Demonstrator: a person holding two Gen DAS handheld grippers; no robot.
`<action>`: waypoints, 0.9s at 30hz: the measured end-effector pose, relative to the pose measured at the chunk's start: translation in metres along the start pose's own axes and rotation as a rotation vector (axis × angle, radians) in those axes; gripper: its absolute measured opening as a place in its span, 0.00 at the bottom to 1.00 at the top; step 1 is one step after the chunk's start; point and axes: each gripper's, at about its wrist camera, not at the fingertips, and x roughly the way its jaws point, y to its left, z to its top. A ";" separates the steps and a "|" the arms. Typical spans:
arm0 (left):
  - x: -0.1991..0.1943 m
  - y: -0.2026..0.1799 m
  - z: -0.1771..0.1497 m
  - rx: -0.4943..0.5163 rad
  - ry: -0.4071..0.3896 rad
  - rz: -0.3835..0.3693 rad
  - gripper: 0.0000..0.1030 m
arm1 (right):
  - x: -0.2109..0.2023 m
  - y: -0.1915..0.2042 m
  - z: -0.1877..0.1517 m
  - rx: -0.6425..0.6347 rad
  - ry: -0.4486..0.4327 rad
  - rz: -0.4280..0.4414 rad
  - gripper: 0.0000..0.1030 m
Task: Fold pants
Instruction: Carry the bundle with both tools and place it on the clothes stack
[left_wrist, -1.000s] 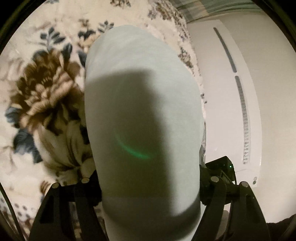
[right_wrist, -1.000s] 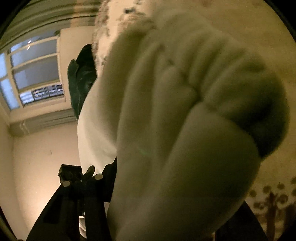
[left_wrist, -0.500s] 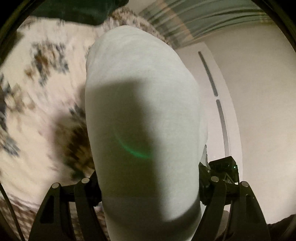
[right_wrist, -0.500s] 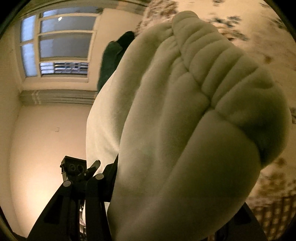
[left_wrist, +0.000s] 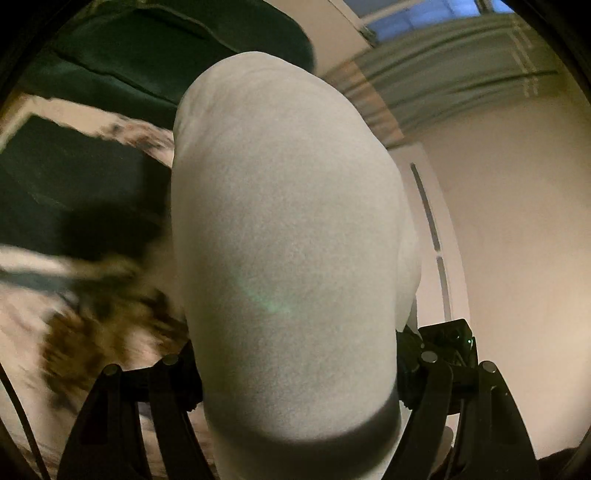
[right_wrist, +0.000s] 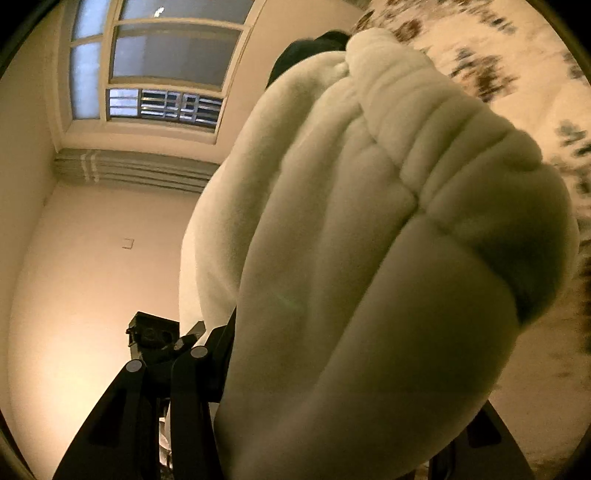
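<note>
White fleece pants (left_wrist: 291, 258) fill both wrist views, bunched and lifted above the floral bedspread (right_wrist: 517, 66). Left gripper (left_wrist: 295, 387) clamped on a smooth fold; right gripper (right_wrist: 332, 406) clamped on the ribbed waistband. Dark green cushions (left_wrist: 110, 74) behind, window (right_wrist: 147, 66) beyond.

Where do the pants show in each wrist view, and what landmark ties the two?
Left wrist: pants fill the centre as a smooth pale bulge between the left gripper fingers.
Right wrist: pants fill centre and right, ribbed band on top, in the right gripper.
Shared landmark: floral bedspread.
</note>
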 end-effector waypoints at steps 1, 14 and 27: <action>-0.011 0.017 0.017 -0.003 -0.003 0.008 0.73 | 0.037 0.011 -0.002 -0.005 0.007 0.007 0.49; -0.039 0.245 0.130 -0.145 0.103 0.030 0.74 | 0.372 0.037 -0.005 0.028 0.120 -0.032 0.49; -0.055 0.256 0.092 -0.197 0.106 0.148 0.88 | 0.432 0.007 -0.050 -0.004 0.271 -0.220 0.80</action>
